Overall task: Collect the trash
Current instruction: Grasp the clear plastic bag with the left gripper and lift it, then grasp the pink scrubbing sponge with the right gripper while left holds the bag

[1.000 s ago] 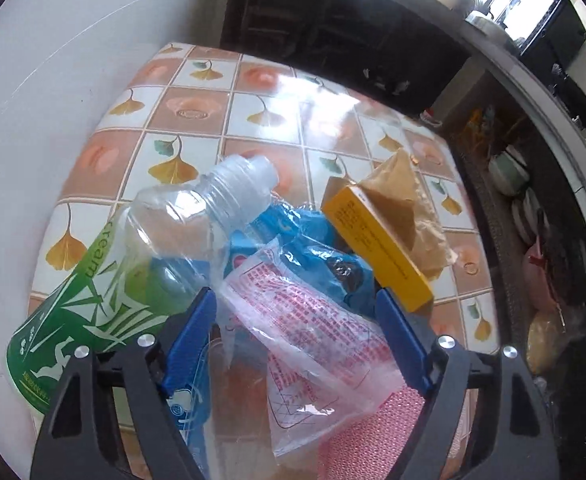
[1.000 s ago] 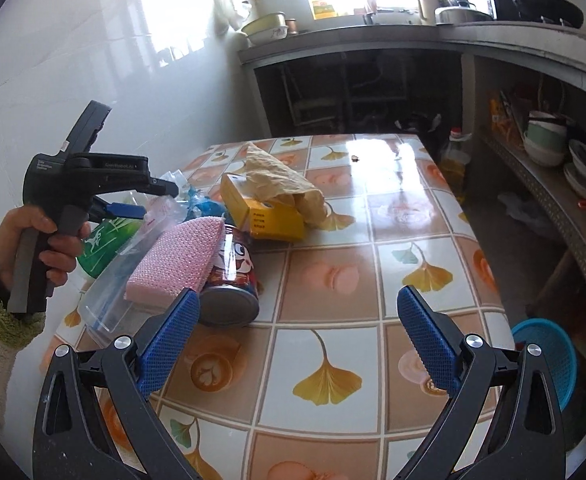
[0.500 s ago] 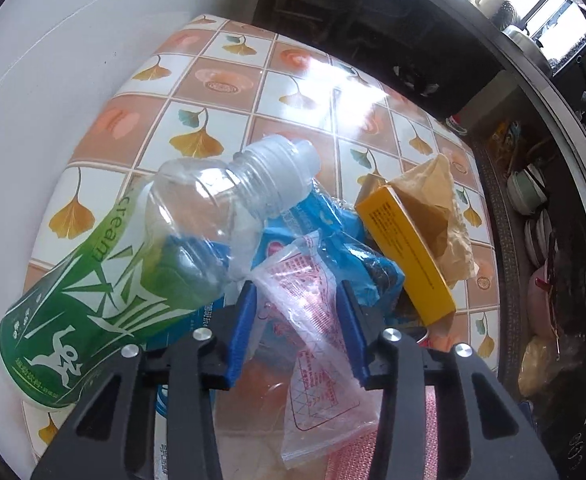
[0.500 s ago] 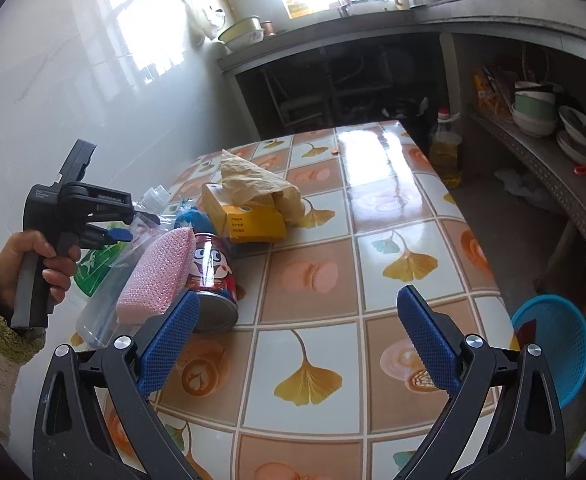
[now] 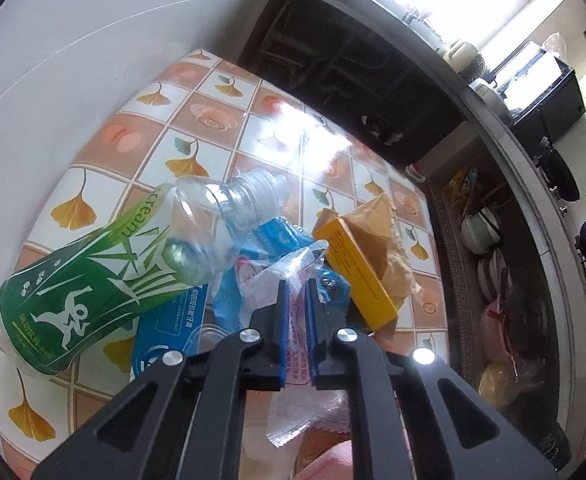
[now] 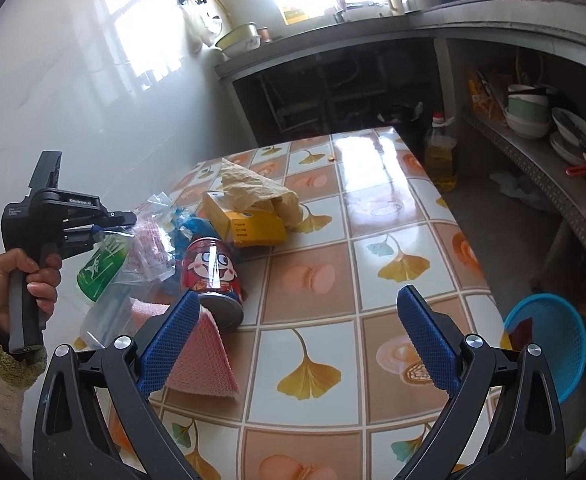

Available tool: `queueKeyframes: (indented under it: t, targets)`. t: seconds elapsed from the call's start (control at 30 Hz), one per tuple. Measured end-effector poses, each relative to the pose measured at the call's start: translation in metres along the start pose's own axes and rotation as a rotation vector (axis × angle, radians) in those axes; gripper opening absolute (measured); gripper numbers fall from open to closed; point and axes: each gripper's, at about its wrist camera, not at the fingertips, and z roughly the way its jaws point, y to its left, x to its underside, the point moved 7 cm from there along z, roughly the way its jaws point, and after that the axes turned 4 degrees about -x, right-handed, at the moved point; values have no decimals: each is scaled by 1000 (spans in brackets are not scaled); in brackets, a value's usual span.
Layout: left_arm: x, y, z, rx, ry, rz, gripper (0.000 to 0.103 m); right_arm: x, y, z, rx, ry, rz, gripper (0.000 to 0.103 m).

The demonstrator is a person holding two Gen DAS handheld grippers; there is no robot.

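Note:
Trash lies piled at the left of the tiled table [image 6: 373, 240]: a clear plastic bag with red print [image 5: 261, 284], a green-labelled clear bottle [image 5: 93, 288], a blue wrapper [image 5: 173, 328], a yellow box [image 5: 357, 268], brown paper [image 5: 385, 240] and a red can [image 6: 211, 272]. My left gripper [image 5: 296, 284] is closing its jaws, and the pads pinch the plastic bag, which hangs raised over the pile. A hand holds that left gripper [image 6: 129, 224] at the left in the right wrist view. My right gripper [image 6: 297, 298] stands open above the table's near part, with nothing between its fingers.
A pink cloth [image 6: 205, 360] lies under my right gripper's left finger. A blue basket [image 6: 549, 340] sits on the floor off the table's right edge. A white wall borders the table on the left. Shelves with bowls [image 6: 529, 116] run along the right.
The left jaws went from wide open to pinched on the plastic bag, then the gripper drew up and back with it. The right gripper stayed open and about where it was.

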Motion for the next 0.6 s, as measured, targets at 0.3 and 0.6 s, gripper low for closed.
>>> queueKeyframes:
  t: [0.3,0.6]
  targets:
    - [6,-18,-50,119,-196,51,2,3,5,-8,-6,1,-7,95]
    - [27,-29,-110,211,-347,139,2,22,26,-8,-136,65,-26,95]
